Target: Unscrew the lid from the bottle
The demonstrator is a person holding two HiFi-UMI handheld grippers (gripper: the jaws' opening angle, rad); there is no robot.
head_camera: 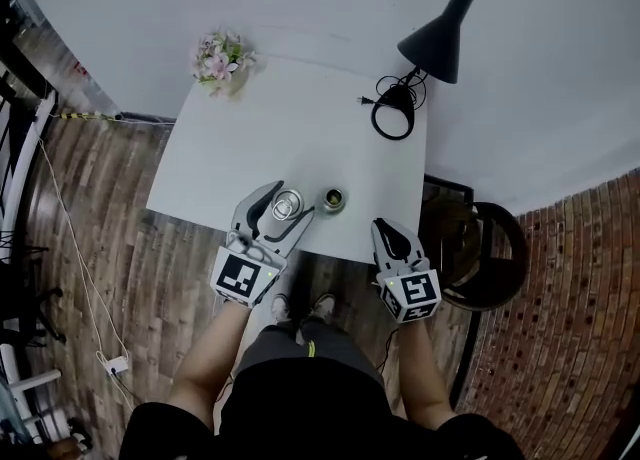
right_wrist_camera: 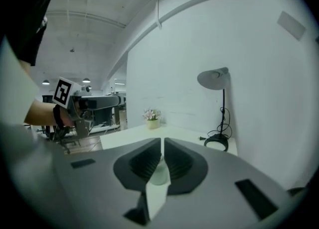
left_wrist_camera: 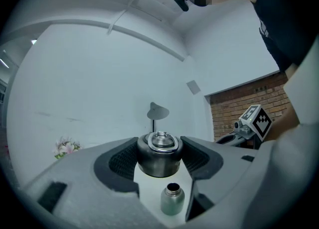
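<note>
Lid (left_wrist_camera: 159,152) of dark metal, with a ring on top, sits clamped between the pads of the left claw (head_camera: 287,201), just beside the bottle (head_camera: 333,199) and apart from it. That bottle stands upright and open-mouthed near the front edge of the white tabletop (head_camera: 260,138). Off that edge to the right, the right claw (right_wrist_camera: 162,146) has its jaws drawn almost together, gripping nothing. A black lamp (head_camera: 440,43) and potted flowers (head_camera: 220,58) stand at the far side.
</note>
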